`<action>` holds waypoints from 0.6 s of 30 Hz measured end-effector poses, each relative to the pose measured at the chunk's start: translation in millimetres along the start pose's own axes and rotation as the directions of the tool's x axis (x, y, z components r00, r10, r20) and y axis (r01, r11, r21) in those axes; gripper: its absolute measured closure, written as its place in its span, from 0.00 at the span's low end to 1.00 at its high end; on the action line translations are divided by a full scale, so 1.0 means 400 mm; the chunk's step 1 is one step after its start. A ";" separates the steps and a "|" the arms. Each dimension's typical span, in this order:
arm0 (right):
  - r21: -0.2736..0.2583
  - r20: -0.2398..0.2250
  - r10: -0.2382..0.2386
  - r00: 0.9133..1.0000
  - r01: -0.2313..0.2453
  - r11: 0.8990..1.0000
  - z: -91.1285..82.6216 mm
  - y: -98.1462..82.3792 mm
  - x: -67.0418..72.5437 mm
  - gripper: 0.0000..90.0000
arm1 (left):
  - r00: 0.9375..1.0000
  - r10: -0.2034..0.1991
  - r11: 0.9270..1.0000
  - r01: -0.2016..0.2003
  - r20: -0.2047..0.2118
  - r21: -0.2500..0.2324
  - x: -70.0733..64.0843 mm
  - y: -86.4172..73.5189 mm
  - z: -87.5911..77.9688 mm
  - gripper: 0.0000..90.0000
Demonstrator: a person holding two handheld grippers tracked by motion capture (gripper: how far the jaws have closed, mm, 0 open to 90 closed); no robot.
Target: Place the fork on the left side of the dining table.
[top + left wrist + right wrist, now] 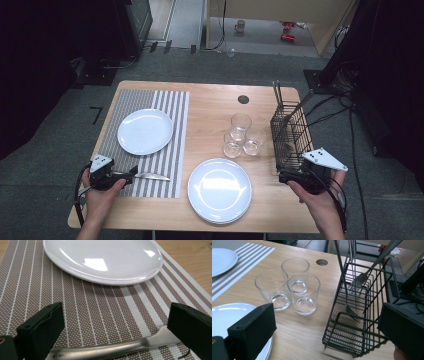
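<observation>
knife (112,347) handle cut by bottom edge in left gripper view, blade end hidden behind jaw, plate (102,260) top cropped, cutlery tops (352,255) in basket (362,322) cut off in right gripper view

Grey carpet floor (60,165) surrounds the wooden table (210,100); dark surroundings.

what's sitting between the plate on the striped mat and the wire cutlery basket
Three empty glasses stand clustered on bare wood between the plate and the basket, seen in the high view.

Shiny metal knife (107,348), woven mat (95,305)
</observation>
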State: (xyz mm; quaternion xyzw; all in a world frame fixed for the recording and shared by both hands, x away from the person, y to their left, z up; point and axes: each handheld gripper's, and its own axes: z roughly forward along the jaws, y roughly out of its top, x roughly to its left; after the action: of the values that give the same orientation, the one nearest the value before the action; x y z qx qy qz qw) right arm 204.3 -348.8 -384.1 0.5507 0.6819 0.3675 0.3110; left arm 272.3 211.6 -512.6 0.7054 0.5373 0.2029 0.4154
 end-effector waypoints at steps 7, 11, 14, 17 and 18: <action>-0.002 -0.003 0.002 1.000 -0.002 1.000 0.016 0.033 0.000 0.01 | 1.000 0.011 1.000 -0.011 -0.005 0.004 -0.002 0.000 0.001 0.01; -0.004 -0.001 0.005 1.000 -0.005 1.000 0.024 0.048 -0.002 0.01 | 1.000 0.015 1.000 -0.015 -0.006 0.003 -0.003 -0.001 0.001 0.01; -0.004 0.004 0.006 1.000 -0.006 1.000 0.034 0.060 -0.006 0.01 | 1.000 0.017 1.000 -0.017 -0.006 0.004 -0.004 -0.001 0.001 0.01; 0.001 0.008 0.013 1.000 -0.013 1.000 0.043 0.071 -0.010 0.01 | 1.000 0.018 1.000 -0.018 -0.004 0.003 -0.004 -0.001 0.002 0.01; 0.002 0.008 0.018 1.000 -0.018 1.000 0.047 0.074 -0.010 0.01 | 1.000 0.018 1.000 -0.018 -0.004 0.003 -0.005 -0.001 0.002 0.01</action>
State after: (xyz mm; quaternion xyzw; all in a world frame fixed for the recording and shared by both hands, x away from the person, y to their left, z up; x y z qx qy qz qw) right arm 236.2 -346.2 -369.0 0.5586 0.6759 0.3675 0.3100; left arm 271.9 209.7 -513.0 0.7106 0.5319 0.2073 0.4113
